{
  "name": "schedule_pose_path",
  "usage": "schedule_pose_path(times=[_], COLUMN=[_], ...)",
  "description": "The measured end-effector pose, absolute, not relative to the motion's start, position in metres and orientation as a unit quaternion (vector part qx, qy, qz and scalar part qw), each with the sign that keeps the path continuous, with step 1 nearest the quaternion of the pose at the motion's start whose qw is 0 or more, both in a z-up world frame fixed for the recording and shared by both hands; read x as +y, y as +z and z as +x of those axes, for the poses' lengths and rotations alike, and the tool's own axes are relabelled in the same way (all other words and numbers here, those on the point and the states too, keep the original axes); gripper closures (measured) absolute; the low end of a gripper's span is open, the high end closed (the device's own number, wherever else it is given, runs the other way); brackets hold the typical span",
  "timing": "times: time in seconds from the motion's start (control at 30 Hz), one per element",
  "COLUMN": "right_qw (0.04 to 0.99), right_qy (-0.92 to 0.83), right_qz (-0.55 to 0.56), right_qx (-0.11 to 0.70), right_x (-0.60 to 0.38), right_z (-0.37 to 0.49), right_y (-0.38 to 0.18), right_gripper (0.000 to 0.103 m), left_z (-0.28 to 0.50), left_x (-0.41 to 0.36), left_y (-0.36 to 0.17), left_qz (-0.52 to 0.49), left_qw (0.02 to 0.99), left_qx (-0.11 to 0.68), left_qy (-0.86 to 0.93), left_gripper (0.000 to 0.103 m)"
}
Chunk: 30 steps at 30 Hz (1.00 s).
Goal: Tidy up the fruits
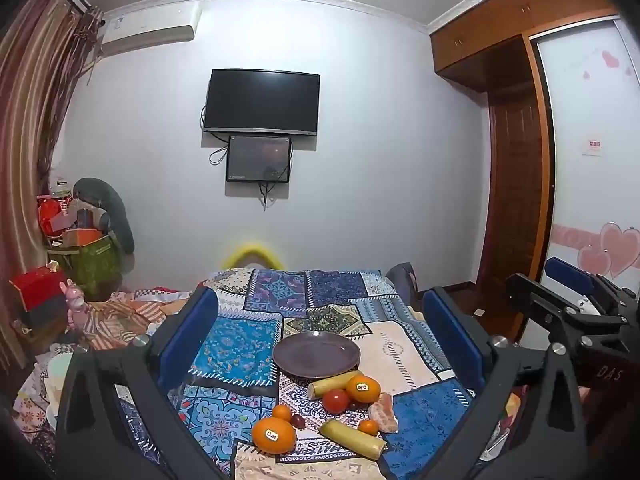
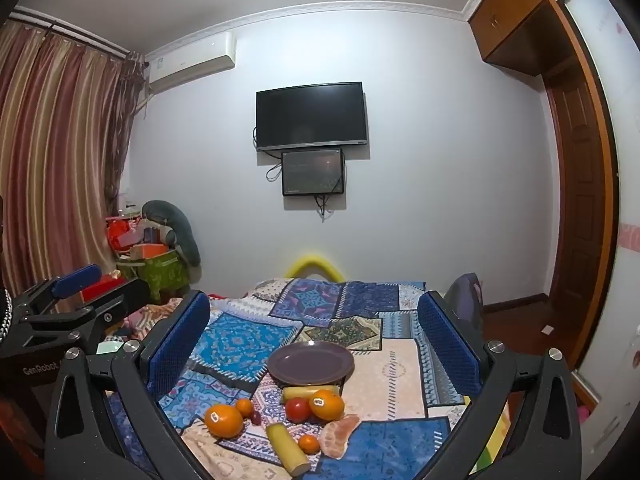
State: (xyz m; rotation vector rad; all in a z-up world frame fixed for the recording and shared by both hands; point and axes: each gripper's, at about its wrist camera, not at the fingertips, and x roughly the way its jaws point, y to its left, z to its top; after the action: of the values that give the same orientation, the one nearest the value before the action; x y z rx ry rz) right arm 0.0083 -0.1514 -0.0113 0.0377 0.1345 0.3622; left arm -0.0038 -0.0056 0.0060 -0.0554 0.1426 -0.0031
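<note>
A dark purple plate [image 1: 316, 354] [image 2: 310, 362] stands empty on a patchwork cloth. In front of it lie fruits: a large orange with a sticker [image 1: 274, 435] [image 2: 224, 421], a second stickered orange [image 1: 363, 389] [image 2: 327, 404], a red tomato [image 1: 336, 401] [image 2: 298, 409], two yellow banana pieces [image 1: 353, 439] [image 2: 288, 454], small tangerines [image 1: 282, 413] [image 2: 243, 407], a dark grape [image 1: 298, 421] and a peeled citrus piece [image 1: 383, 413] [image 2: 336, 436]. My left gripper [image 1: 320, 340] is open and empty, above and behind the fruits. My right gripper [image 2: 314, 340] is open and empty likewise.
The patchwork cloth [image 1: 240, 344] covers a table that ends toward the far wall. A TV [image 1: 262, 102] hangs there. Clutter and boxes [image 1: 80, 248] sit at left by the curtain. A wooden wardrobe [image 1: 516, 184] stands at right. The right gripper shows in the left wrist view [image 1: 576, 308].
</note>
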Motion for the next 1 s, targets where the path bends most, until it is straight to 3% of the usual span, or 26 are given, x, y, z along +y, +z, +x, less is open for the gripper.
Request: schedule_pose_path(times=[1.0], right_qw=[0.981], right_qy=[0.181], right_qz=[0.021], right_qx=[0.062], right_x=[-0.1503], right_z=[0.0059], right_y=[-0.01], right_gripper=[0.0], left_z=[-0.0044], left_x=[-0.0038], left_y=[0.0043], left_qz=[-0.03], left_qw=[0.997], left_qx=[0.07], left_qy=[-0.005], left_gripper=[0.0])
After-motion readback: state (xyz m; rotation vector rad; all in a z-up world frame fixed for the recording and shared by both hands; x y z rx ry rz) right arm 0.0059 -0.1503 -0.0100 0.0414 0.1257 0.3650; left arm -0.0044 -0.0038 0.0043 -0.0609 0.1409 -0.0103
